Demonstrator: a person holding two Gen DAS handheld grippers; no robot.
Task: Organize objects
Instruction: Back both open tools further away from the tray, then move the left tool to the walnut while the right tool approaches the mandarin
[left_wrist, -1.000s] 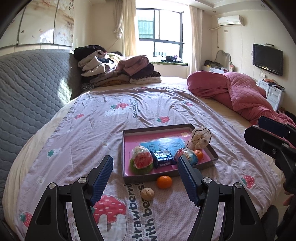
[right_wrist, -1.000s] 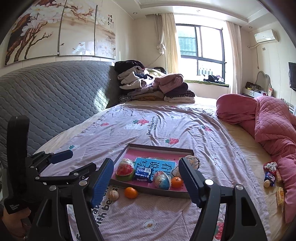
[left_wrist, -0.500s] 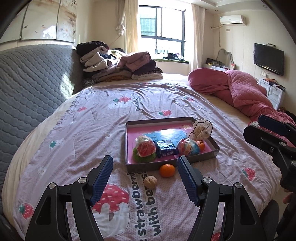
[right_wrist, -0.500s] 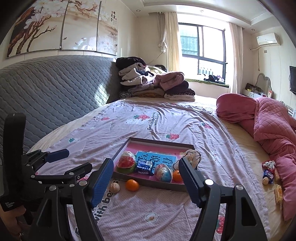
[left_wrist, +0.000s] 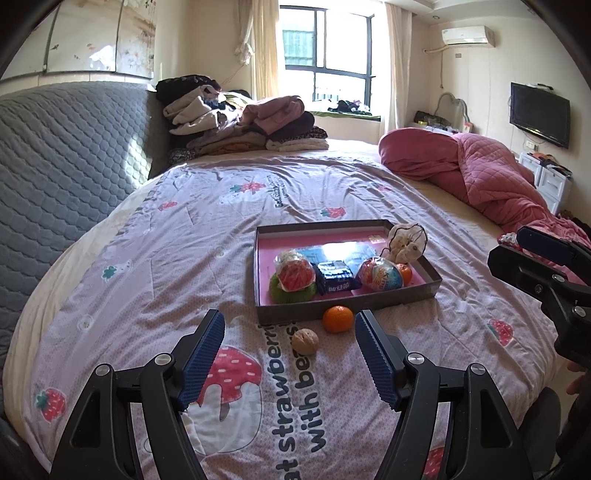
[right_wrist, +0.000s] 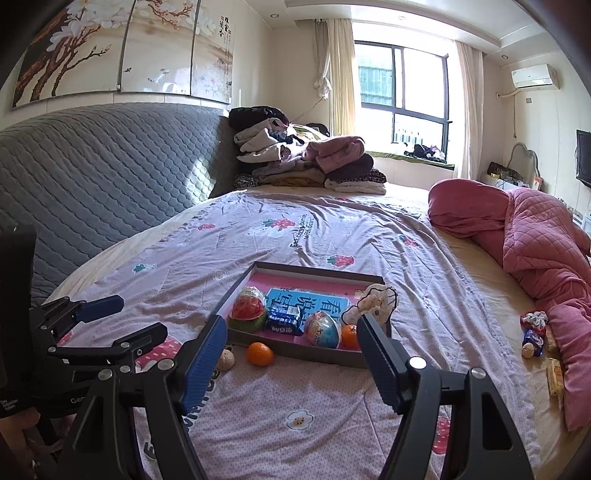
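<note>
Bedroom in daylight, bed (left_wrist: 155, 258) under a lilac strawberry-print quilt, grey quilted headboard (left_wrist: 55, 155) at the left, heap of folded clothes (left_wrist: 240, 122) by the window, bunched pink comforter (left_wrist: 491, 177) at the right.

Near the middle of the bed, a shallow grey box (left_wrist: 347, 308) with a pink floor. Inside it: a red-and-white wrapped ball (left_wrist: 295, 273) sitting on a green scrubber (left_wrist: 284, 293), a dark blue snack packet (left_wrist: 338, 278), a colourful plastic egg (left_wrist: 380, 273), a small orange (left_wrist: 405, 273) tucked behind the egg, a blue booklet (left_wrist: 332, 254) lying flat, and a cream pouch with a black cord (left_wrist: 406, 243) leaning on the right rim. Just outside the front wall, on the quilt: a tangerine (left_wrist: 338, 318) close to the box, and a walnut (left_wrist: 304, 341) just beside it, nearer the camera.

Left gripper (left_wrist: 288, 354) low over the quilt, jaws spread wide and empty, walnut and tangerine lying between and ahead of the blue pads. Right gripper (right_wrist: 291, 358) likewise spread wide and empty, aimed at the box front.

Only from the right wrist: Chinese print on the booklet, blossom panels (right_wrist: 122, 48) above the headboard, and loose snacks (right_wrist: 533, 338) on the sheet beside the comforter. Only from the left wrist: wall television (left_wrist: 539, 112) in full and white drawers (left_wrist: 546, 181).
</note>
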